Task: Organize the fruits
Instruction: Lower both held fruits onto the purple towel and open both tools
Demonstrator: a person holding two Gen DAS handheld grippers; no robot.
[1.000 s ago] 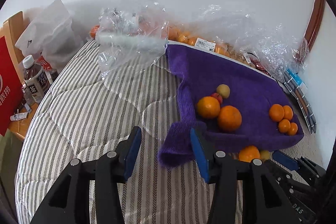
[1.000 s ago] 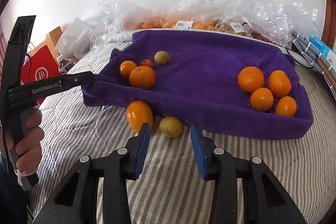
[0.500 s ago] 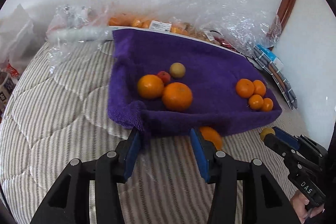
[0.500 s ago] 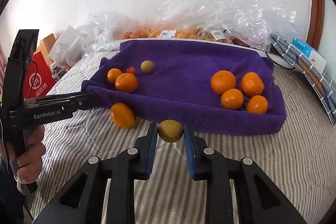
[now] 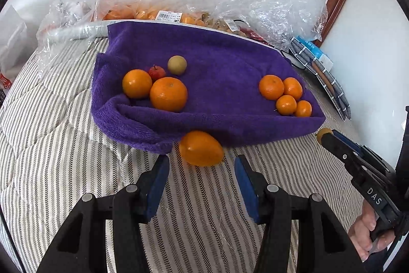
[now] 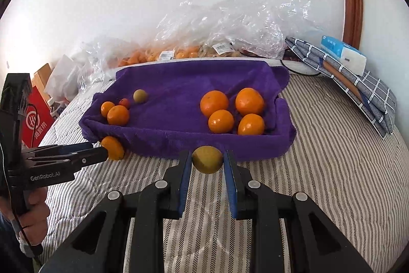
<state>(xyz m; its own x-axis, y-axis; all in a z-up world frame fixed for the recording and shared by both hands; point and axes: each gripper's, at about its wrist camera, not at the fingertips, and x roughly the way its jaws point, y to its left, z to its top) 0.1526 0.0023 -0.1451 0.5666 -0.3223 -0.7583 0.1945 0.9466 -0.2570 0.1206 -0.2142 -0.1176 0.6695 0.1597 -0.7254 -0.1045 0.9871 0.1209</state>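
Left wrist view: my left gripper hangs over the striped bedcover with its jaws parted and nothing between the pads; they have just been widening. The loose orange lies just ahead of the fingertips, touching the near hem of the purple towel. To take it well, I judge I should bring a pad down on each side of its middle and close slowly, since it is egg-shaped, glossy and likely to roll on soft bedding. It looks firm, bright and unmarked. At the towel's right near corner my right gripper shows a yellow fruit at its tip.

Right wrist view: my right gripper is closed on the yellow-green fruit, a small round one with dull, faintly mottled skin, held clear of the bedcover just in front of the towel's near hem. On the towel, four mandarins huddle at the right end; two oranges, a small red fruit and a matching yellow-green one sit at the left end. I judge mine belongs beside that lookalike, so I should carry it over the raised hem, set it down in the towel's hollow, and let go only once it rests. My left gripper sits at the towel's left near corner, against the loose orange.
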